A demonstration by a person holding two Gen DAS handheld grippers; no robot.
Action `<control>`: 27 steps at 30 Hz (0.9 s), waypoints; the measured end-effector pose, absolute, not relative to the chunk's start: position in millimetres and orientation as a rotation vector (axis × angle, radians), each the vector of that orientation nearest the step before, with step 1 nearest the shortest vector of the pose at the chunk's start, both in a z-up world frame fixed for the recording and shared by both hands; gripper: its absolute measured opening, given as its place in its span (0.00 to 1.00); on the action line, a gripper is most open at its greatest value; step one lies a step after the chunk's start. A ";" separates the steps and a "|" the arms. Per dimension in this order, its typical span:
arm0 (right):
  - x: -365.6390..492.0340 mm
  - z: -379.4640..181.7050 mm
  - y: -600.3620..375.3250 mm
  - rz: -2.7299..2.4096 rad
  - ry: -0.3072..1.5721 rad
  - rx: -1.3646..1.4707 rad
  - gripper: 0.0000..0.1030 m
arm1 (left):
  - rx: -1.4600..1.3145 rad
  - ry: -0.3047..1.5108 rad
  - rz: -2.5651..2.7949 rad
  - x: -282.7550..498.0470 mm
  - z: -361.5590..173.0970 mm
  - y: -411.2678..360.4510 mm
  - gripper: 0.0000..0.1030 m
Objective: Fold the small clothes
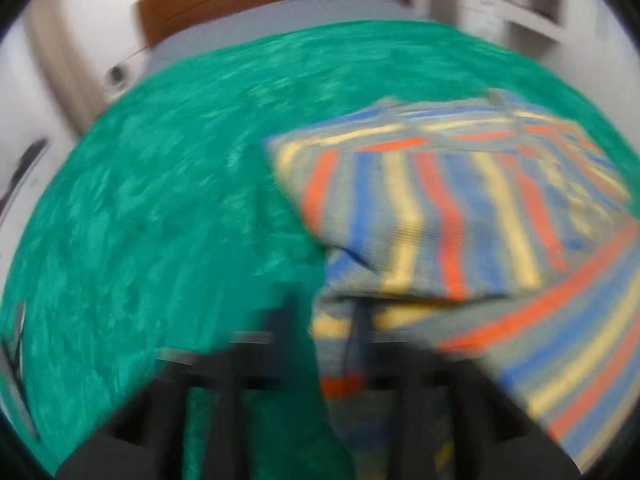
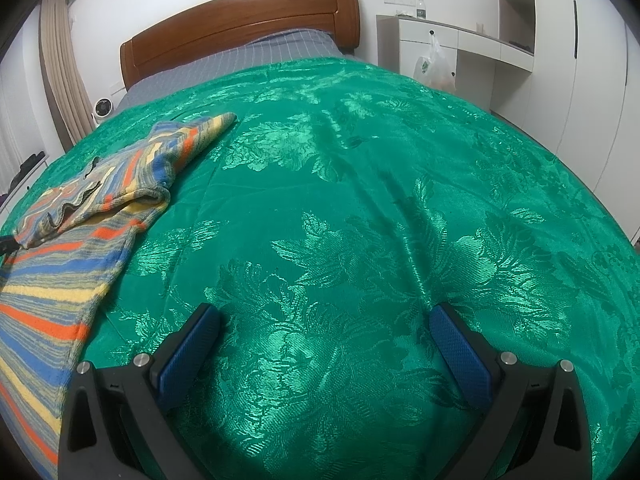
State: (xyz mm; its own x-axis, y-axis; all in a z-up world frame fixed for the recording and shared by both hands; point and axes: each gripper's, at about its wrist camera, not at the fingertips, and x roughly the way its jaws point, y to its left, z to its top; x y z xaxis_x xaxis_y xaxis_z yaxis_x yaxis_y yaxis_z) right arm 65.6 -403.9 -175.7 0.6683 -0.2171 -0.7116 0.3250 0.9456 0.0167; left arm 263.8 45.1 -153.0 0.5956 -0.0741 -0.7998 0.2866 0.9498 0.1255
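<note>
A striped knit garment point(image 1: 460, 208) in blue, orange, yellow and grey lies partly folded on the green bedspread point(image 1: 160, 200). The left wrist view is heavily blurred; my left gripper point(image 1: 324, 336) sits at the garment's near left edge with its fingers close together and striped cloth between them. In the right wrist view the garment point(image 2: 92, 208) lies at the far left, its upper part folded over the lower. My right gripper point(image 2: 324, 320) is open and empty over bare bedspread point(image 2: 360, 200), to the right of the garment.
A wooden headboard point(image 2: 240, 20) and grey sheet point(image 2: 260, 56) are at the far end. White cabinets point(image 2: 480, 40) with a plastic bag point(image 2: 434, 66) stand at the right. A small fan point(image 2: 103, 110) and curtain point(image 2: 60, 60) are at the left.
</note>
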 end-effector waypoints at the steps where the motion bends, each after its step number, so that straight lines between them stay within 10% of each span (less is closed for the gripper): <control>1: 65.8 -175.6 -403.9 -0.307 0.783 0.146 1.00 | 0.196 0.915 -0.188 265.1 -157.6 52.5 0.05; 13: 67.1 -176.0 -404.2 -0.305 0.780 0.149 1.00 | 0.087 0.912 -0.151 247.3 -166.1 64.7 0.13; 19: 66.6 -176.0 -404.3 -0.305 0.780 0.148 1.00 | -0.011 0.893 -0.142 211.7 -147.4 99.5 0.81; 27: 66.8 -175.9 -404.2 -0.305 0.779 0.149 1.00 | 0.019 0.887 -0.068 180.4 -160.5 139.4 0.89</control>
State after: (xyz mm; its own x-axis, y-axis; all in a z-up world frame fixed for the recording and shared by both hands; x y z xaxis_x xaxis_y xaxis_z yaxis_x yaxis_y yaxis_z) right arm 66.8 -404.2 -175.9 0.6704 -0.2146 -0.7103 0.3240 0.9459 0.0200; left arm 180.4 139.4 -160.5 0.6294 -0.0520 -0.7754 0.0675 0.9976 -0.0122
